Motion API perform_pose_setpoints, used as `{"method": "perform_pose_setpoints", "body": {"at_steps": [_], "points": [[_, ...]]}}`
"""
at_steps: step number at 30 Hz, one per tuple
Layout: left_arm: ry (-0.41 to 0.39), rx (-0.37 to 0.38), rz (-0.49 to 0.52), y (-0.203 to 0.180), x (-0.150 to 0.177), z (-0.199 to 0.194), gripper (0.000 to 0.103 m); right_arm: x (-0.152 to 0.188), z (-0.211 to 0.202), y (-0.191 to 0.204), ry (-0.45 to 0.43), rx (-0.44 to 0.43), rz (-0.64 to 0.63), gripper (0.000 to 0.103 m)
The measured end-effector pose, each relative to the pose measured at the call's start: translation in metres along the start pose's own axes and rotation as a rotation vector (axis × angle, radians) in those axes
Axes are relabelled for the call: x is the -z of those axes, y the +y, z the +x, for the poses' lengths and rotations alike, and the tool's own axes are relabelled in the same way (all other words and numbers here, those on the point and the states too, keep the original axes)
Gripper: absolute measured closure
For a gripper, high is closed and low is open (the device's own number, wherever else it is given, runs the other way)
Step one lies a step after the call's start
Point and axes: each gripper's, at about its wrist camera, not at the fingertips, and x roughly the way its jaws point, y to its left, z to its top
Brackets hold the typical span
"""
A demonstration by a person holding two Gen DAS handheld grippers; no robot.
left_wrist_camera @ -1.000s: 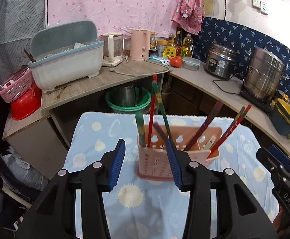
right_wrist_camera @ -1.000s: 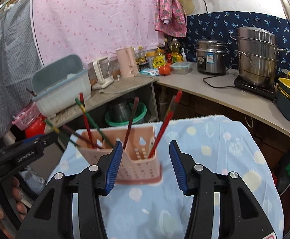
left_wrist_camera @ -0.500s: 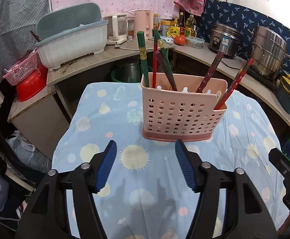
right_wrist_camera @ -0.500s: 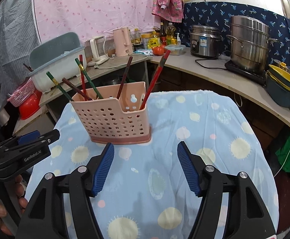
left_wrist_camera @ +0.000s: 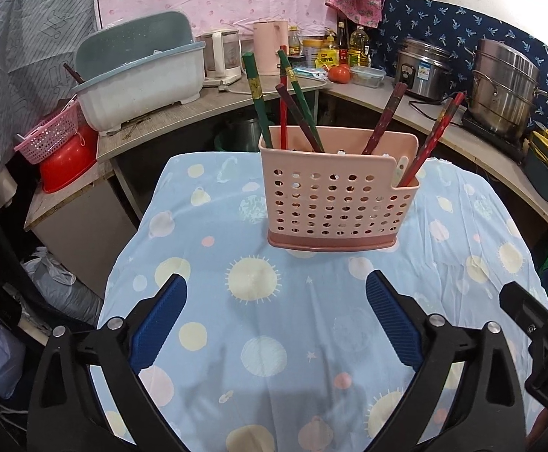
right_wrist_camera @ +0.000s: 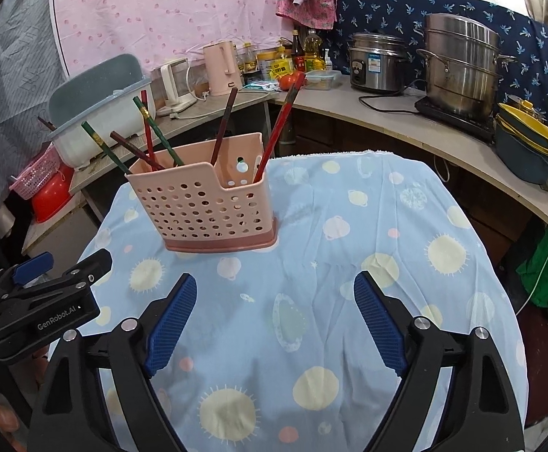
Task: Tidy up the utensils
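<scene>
A pink perforated utensil holder [left_wrist_camera: 336, 192] [right_wrist_camera: 206, 207] stands upright on the blue patterned tablecloth [left_wrist_camera: 274, 339] [right_wrist_camera: 349, 301]. Several green and red chopsticks [left_wrist_camera: 293, 105] [right_wrist_camera: 149, 139] lean in its larger compartment; red ones [left_wrist_camera: 432, 139] [right_wrist_camera: 279, 128] stand toward its other end. My left gripper [left_wrist_camera: 276, 290] hangs over the cloth on the near side of the holder, its jaws opening, nothing between them. My right gripper [right_wrist_camera: 276, 290] also sits back from the holder, jaws opening and empty. Each gripper shows at the edge of the other's view [right_wrist_camera: 48, 293] [left_wrist_camera: 530, 320].
An L-shaped counter [right_wrist_camera: 387, 113] wraps behind the table with a dish bin [left_wrist_camera: 138, 75], kettles [left_wrist_camera: 270, 47], bottles, a tomato [left_wrist_camera: 338, 73], a rice cooker [right_wrist_camera: 377, 62], a steel steamer pot [right_wrist_camera: 458, 64] and stacked bowls [right_wrist_camera: 526, 150]. A red basin and pink basket [left_wrist_camera: 59, 143] sit at the left.
Both grippers drew back and down from the holder, which now stands free on the cloth. Both pairs of jaws spread much wider.
</scene>
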Motion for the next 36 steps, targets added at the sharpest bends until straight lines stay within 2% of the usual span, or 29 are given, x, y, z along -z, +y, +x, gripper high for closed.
{"method": "perform_pose_setpoints", "body": {"at_steps": [14, 18, 22, 32, 36], "points": [[0.029, -0.015, -0.014, 0.003, 0.012, 0.000, 0.008, 0.011, 0.007, 0.000, 0.044, 0.014, 0.003, 0.018], [0.034, -0.017, -0.020, 0.004, 0.014, -0.001, 0.008, 0.013, 0.006, 0.003, 0.039, 0.009, -0.010, 0.015], [0.036, -0.020, -0.016, 0.004, 0.016, -0.003, 0.008, 0.015, 0.002, 0.005, 0.023, 0.009, -0.016, 0.007], [0.031, -0.022, -0.006, 0.002, 0.018, -0.007, 0.007, 0.018, 0.002, 0.004, 0.021, -0.017, -0.009, 0.007], [0.033, -0.018, 0.005, 0.000, 0.019, -0.008, 0.007, 0.020, -0.001, 0.005, 0.000, 0.000, -0.018, 0.007]]}}
